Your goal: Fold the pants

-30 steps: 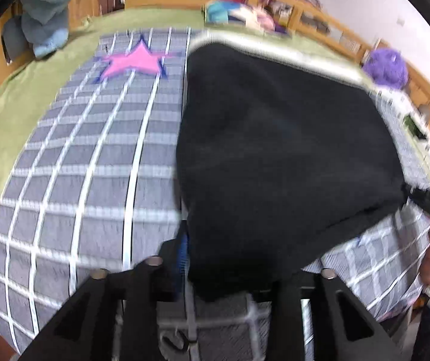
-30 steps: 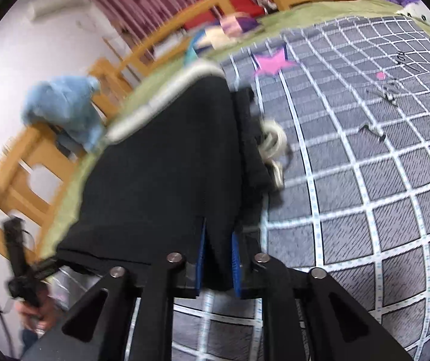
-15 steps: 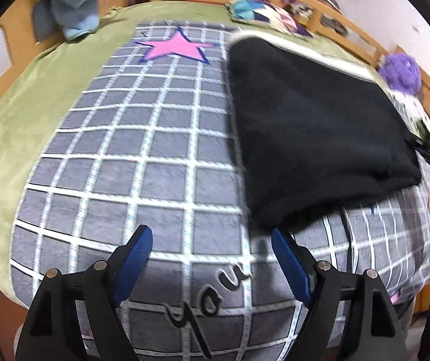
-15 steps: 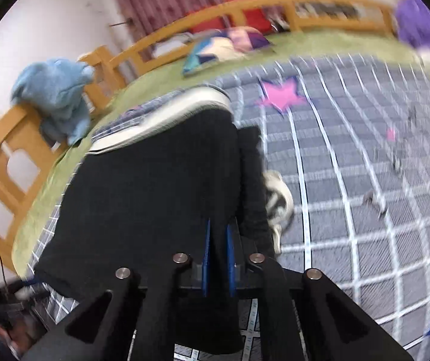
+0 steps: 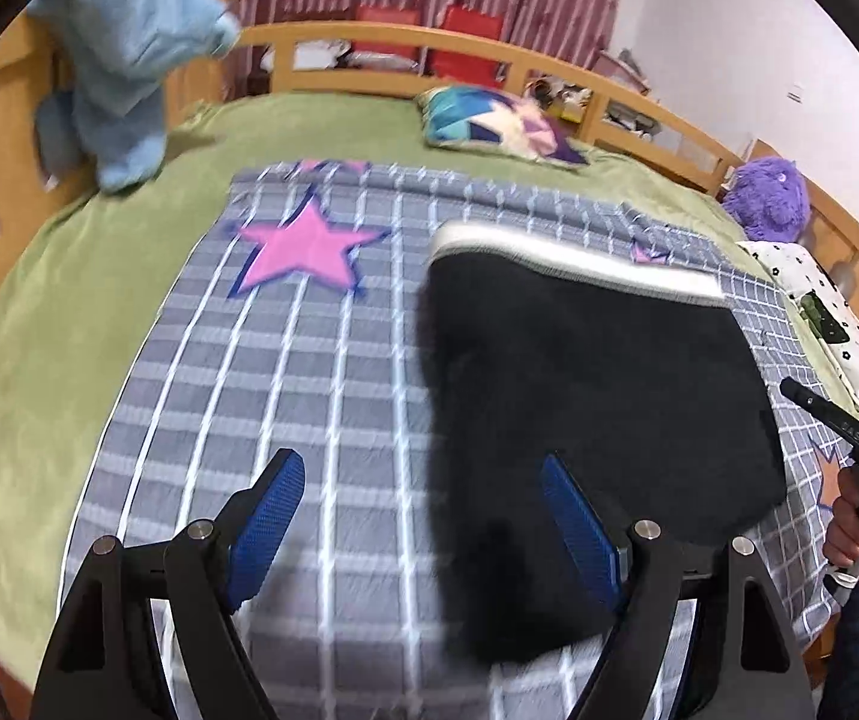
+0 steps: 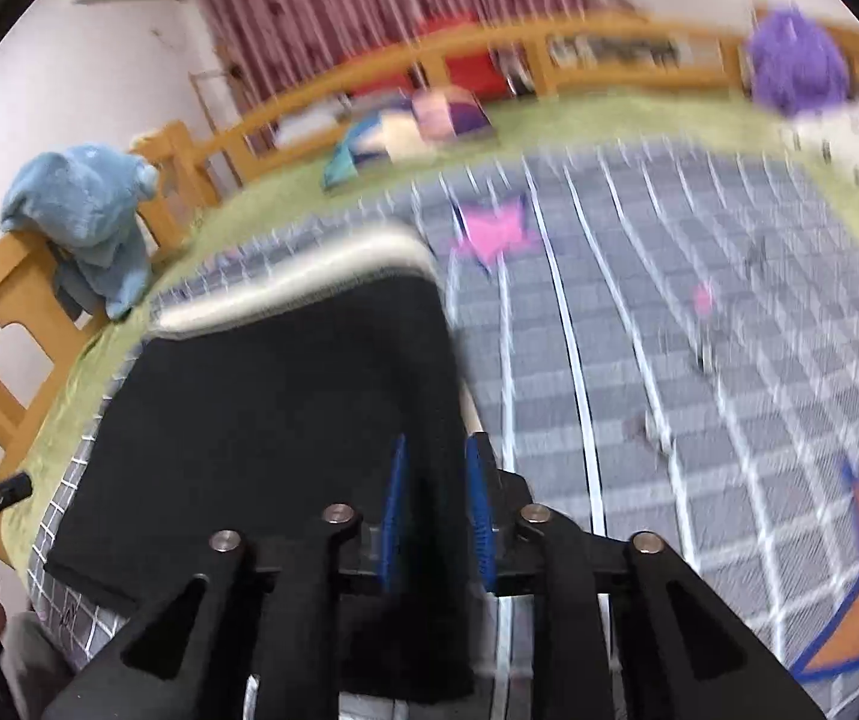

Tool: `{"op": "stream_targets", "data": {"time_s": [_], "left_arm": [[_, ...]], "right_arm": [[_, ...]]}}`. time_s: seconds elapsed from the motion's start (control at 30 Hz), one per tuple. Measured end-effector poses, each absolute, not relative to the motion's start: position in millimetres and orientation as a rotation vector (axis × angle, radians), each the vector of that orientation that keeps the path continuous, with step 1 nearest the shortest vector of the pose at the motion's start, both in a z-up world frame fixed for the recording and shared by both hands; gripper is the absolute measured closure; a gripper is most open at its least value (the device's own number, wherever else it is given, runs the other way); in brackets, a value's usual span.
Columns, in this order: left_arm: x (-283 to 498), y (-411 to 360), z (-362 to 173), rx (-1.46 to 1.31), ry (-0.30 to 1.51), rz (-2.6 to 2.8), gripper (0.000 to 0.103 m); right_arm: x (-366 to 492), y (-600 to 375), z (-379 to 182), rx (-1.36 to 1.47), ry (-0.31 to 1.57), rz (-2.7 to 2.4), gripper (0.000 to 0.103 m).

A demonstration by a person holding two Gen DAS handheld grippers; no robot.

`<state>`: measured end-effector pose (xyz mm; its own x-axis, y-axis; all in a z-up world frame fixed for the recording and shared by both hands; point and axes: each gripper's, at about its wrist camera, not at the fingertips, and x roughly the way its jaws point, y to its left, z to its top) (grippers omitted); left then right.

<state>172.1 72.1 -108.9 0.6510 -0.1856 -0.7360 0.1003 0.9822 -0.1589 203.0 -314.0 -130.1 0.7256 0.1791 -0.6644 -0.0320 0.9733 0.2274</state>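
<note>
Blurring pants (image 6: pixel 285 420) edge — grip unclear

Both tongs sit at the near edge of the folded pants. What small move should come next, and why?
Probably finish opening the right tongs and lift clear. Their jaws have just been opening with the pants edge between them, while the left tongs stand open and empty. The pants lie flat, so this fold looks done.

Both wrist views angled down, close over the bed (image 5: pixel 99 324), sharing black pants (image 5: pixel 597 384) and headboard (image 6: pixel 333 96).
</note>
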Motion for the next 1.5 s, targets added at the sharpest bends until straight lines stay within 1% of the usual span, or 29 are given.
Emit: {"op": "stream_targets", "data": {"time_s": [0.03,0.17,0.27,0.3,0.33,0.37,0.47,0.5,0.57,0.7,0.83,0.9,1.07,1.17,1.27,1.4,1.5], "left_arm": [[182.7,63.6,-105.8,-0.097,0.841,-0.171,0.022],[225.5,27.1,-97.0,-0.085,0.831,-0.239,0.022],[262.3,0.0,-98.6,-0.076,0.808,-0.275,0.022],[273.5,-6.3,-102.7,-0.076,0.810,-0.271,0.022],[283.5,-11.2,-107.4,-0.078,0.816,-0.272,0.022],[301.8,-18.3,-119.1,-0.079,0.834,-0.284,0.022],[339.9,-30.7,-156.3,0.003,0.899,-0.172,0.022],[347.9,-30.7,-166.7,0.006,0.910,-0.159,0.019],[351.6,-27.8,-173.3,-0.028,0.898,-0.170,0.018],[346.9,-29.1,-171.7,-0.018,0.889,-0.174,0.018],[331.3,-21.2,-166.6,-0.026,0.941,-0.179,0.017],[317.2,-18.4,-165.5,-0.007,0.973,-0.199,0.017],[259.2,-4.5,-166.5,0.036,1.052,-0.201,0.017],[219.3,12.5,-168.9,-0.019,1.053,-0.216,0.017],[178.5,34.8,-171.8,-0.115,1.034,-0.211,0.017],[147.0,53.9,-182.3,-0.226,1.061,-0.250,0.017],[133.5,55.5,-180.5,-0.201,1.059,-0.248,0.017]], "right_arm": [[208.3,-305.1,-121.4,0.165,0.731,0.141,0.070],[237.0,-272.3,-107.7,0.018,0.674,0.176,0.070],[264.6,-258.8,-104.3,-0.005,0.649,0.209,0.070],[274.0,-256.6,-105.6,0.000,0.654,0.217,0.069],[288.8,-255.4,-110.6,0.002,0.671,0.222,0.064],[301.2,-253.3,-117.0,-0.006,0.690,0.221,0.061],[338.0,-249.4,-154.7,-0.073,0.775,0.180,0.063],[344.4,-251.5,-162.3,-0.069,0.784,0.177,0.062],[354.1,-261.1,-163.3,-0.007,0.783,0.192,0.062],[364.9,-263.3,-166.0,-0.004,0.801,0.184,0.062],[355.6,-261.3,-159.8,-0.021,0.795,0.164,0.060],[336.7,-259.5,-154.4,-0.027,0.788,0.144,0.058],[276.9,-248.6,-157.0,-0.092,0.816,0.166,0.058],[237.6,-250.6,-159.2,-0.097,0.793,0.147,0.058],[207.5,-260.7,-161.2,-0.022,0.816,0.146,0.058],[171.6,-262.7,-174.4,-0.017,0.831,0.119,0.058],[155.8,-264.2,-178.3,0.003,0.867,0.124,0.058]]}}
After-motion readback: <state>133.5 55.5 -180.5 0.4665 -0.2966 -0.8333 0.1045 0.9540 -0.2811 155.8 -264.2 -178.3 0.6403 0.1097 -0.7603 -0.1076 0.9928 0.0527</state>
